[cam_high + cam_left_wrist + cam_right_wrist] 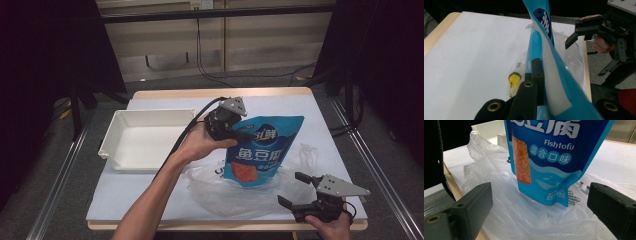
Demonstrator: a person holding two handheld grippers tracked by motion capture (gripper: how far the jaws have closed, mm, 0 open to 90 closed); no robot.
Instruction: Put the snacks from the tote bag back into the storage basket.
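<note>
I see the left hand-held gripper (239, 134) clamped on the top edge of the blue fish tofu pouch (260, 150), held upright with its bottom in the clear plastic bag (225, 187) on the table (150, 200). Right hand-held gripper (296, 189) jaws wide apart, holding nothing (just beside the bag). White tray (145, 140) sits left.

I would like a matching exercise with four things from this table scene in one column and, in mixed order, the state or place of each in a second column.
1. blue snack pouch
2. white tray
3. clear plastic bag
4. right gripper

a. empty, at the table's left
b. jaws open, at the near edge
c. crumpled under the pouch
d. held upright by the left gripper

Pairs: 1-d, 2-a, 3-c, 4-b
</note>
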